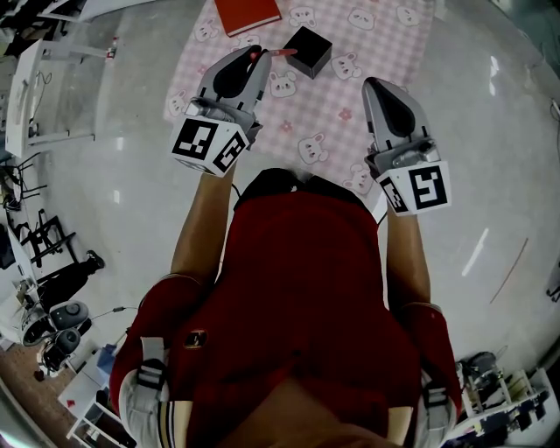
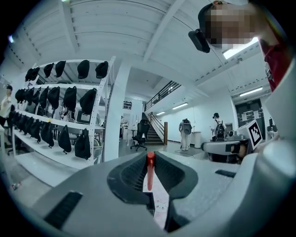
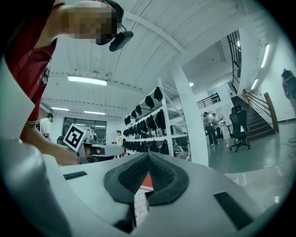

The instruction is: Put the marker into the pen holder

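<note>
Head view: red book (image 1: 248,14) and black pen holder (image 1: 308,51) sit apart on the pink bunny cloth (image 1: 324,114) covering the white surface (image 1: 131,105). Left gripper (image 1: 256,55) fingers (image 2: 132,173) are clenched on the red marker (image 2: 150,169) (free end at the holder's left corner, contact unclear). Right gripper (image 1: 374,85) hangs over the cloth, fingers pressed together, holding nothing.

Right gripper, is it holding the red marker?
No, the right gripper has its jaws together on nothing; the red marker sits in the left gripper.
</note>
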